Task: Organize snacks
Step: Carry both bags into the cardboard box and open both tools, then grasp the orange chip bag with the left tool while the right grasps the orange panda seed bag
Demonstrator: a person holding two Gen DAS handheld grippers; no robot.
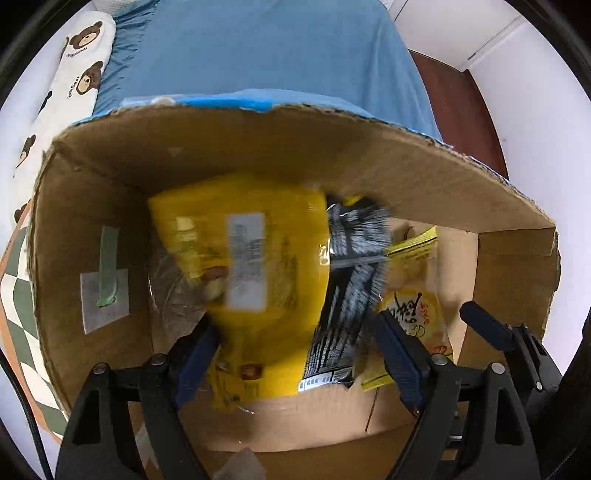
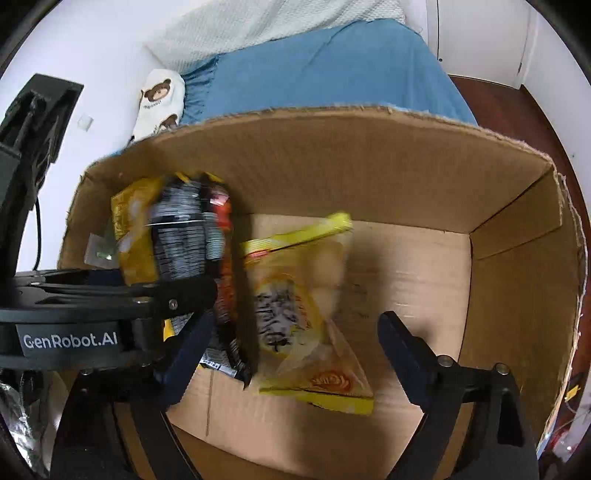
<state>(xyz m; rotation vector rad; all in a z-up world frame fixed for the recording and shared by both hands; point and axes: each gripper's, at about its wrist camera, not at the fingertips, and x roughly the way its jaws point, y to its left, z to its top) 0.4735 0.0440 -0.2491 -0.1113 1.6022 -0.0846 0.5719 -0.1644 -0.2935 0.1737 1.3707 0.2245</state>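
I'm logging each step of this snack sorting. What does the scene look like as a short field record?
container: brown cardboard box, open top
in box: large yellow snack bag; black-and-white packet; clear yellow-edged pouch
left claw: open, either side of the yellow bag
right claw: open, above the pouch
behind box: blue bedsheet

A bed with a wrinkled blue sheet (image 1: 266, 48) fills the far side. A white pillow printed with brown bears (image 1: 79, 55) lies at its left edge. White walls (image 2: 480, 33) stand behind, and a dark reddish-brown wooden floor (image 1: 458, 110) runs along the right side.
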